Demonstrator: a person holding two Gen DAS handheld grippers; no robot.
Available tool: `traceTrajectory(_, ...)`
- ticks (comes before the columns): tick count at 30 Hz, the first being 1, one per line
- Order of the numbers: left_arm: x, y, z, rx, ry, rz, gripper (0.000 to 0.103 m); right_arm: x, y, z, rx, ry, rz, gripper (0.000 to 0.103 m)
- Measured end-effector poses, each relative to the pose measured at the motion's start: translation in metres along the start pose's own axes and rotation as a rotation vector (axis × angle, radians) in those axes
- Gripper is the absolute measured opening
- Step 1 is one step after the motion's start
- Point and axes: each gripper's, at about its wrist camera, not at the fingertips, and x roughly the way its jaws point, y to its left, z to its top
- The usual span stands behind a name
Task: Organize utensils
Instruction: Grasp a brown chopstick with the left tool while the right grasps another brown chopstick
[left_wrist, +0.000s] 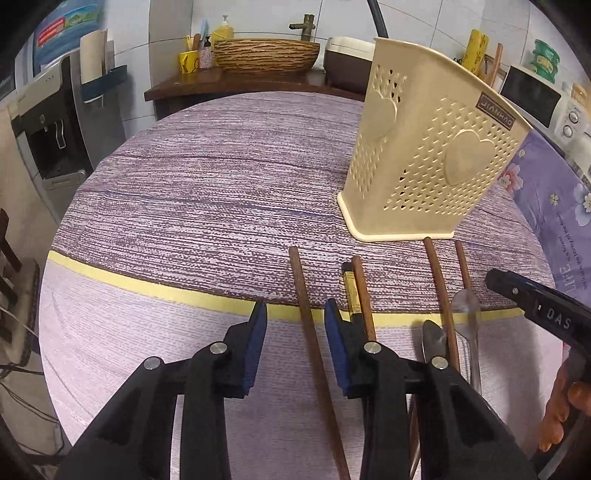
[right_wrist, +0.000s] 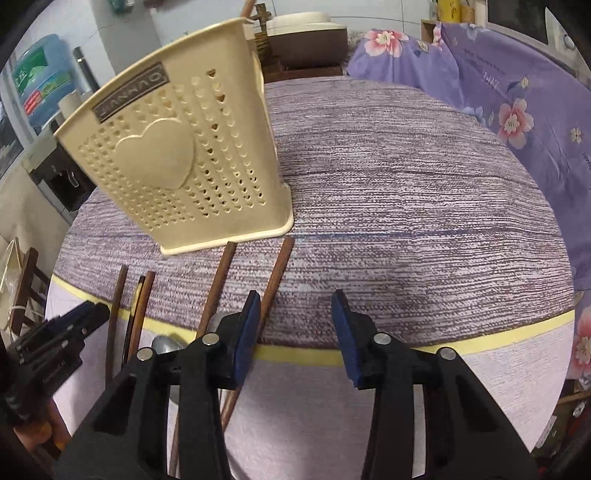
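Purple-striped cloth covers the round table (left_wrist: 207, 184), with a yellow band (left_wrist: 147, 288) running across its near part. Upright on the cloth stands the cream perforated utensil holder (left_wrist: 424, 155), marked with raised hearts. Just in front of its base lie the utensils, side by side and pointing toward the holder: four brown wooden chopsticks (left_wrist: 306, 325), a dark gold-trimmed stick (left_wrist: 349, 291), a metal spoon (left_wrist: 434, 341) and a clear plastic spoon (left_wrist: 467, 306). Left gripper (left_wrist: 295, 314): jaws apart, straddling the leftmost chopstick; the blue pads (left_wrist: 256, 332) do not press on it. Right gripper (right_wrist: 293, 306): jaws apart over bare cloth, with nothing between them; the rightmost chopstick (right_wrist: 277, 273) passes just outside its left pad. In the left wrist view, the right gripper enters at the right edge, held by a hand (left_wrist: 565, 402). Behind the table are a wicker bowl (left_wrist: 266, 53) and a floral purple cloth (right_wrist: 517, 96).
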Motion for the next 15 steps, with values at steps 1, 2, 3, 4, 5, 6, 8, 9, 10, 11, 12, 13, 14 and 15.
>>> traceTrajectory(1,0.0,0.001,0.001,-0.002,-0.002,0.004,0.033,0.001,0.002,0.002,0.008,0.003,-0.005,0.038)
traceTrajectory(2,0.001,0.002,0.002,-0.006,-0.008,0.01,0.033,0.005,0.004,0.005,0.015,0.005,-0.011,0.038)
traceTrajectory(3,0.001,0.002,0.003,-0.011,-0.01,0.015,0.033,0.01,0.006,0.008,0.016,0.014,-0.021,0.038)
traceTrajectory(4,0.003,0.002,0.004,-0.015,-0.009,0.016,0.033,0.014,0.009,0.01,0.014,0.022,-0.035,0.037)
traceTrajectory(5,0.003,0.003,0.005,-0.024,-0.008,0.013,0.033,0.019,0.011,0.012,0.015,0.029,-0.044,0.037)
traceTrajectory(6,0.003,0.004,0.005,-0.03,-0.008,0.011,0.033,0.023,0.013,0.014,0.018,0.035,-0.054,0.036)
traceTrajectory(8,0.003,0.003,0.005,-0.037,-0.014,0.012,0.033,0.029,0.017,0.015,0.024,0.047,-0.068,0.036)
traceTrajectory(9,0.003,0.001,0.005,-0.039,-0.016,0.013,0.033,0.03,0.018,0.015,0.026,0.051,-0.073,0.036)
traceTrajectory(10,0.004,0.0,0.005,-0.038,-0.016,0.012,0.033,0.03,0.02,0.014,0.022,0.045,-0.084,0.036)
traceTrajectory(11,0.005,-0.001,0.005,-0.035,-0.014,0.013,0.033,0.031,0.022,0.014,0.015,0.046,-0.094,0.036)
traceTrajectory(12,0.006,-0.003,0.005,-0.03,-0.013,0.016,0.033,0.032,0.024,0.014,0.008,0.046,-0.103,0.036)
traceTrajectory(13,0.008,-0.004,0.005,-0.024,-0.011,0.023,0.033,0.031,0.025,0.013,0.002,0.043,-0.115,0.034)
traceTrajectory(14,0.01,-0.005,0.006,-0.021,-0.009,0.03,0.033,0.032,0.029,0.012,-0.001,0.042,-0.125,0.033)
traceTrajectory(15,0.012,-0.005,0.006,-0.019,-0.005,0.037,0.033,0.031,0.031,0.01,-0.009,0.04,-0.139,0.03)
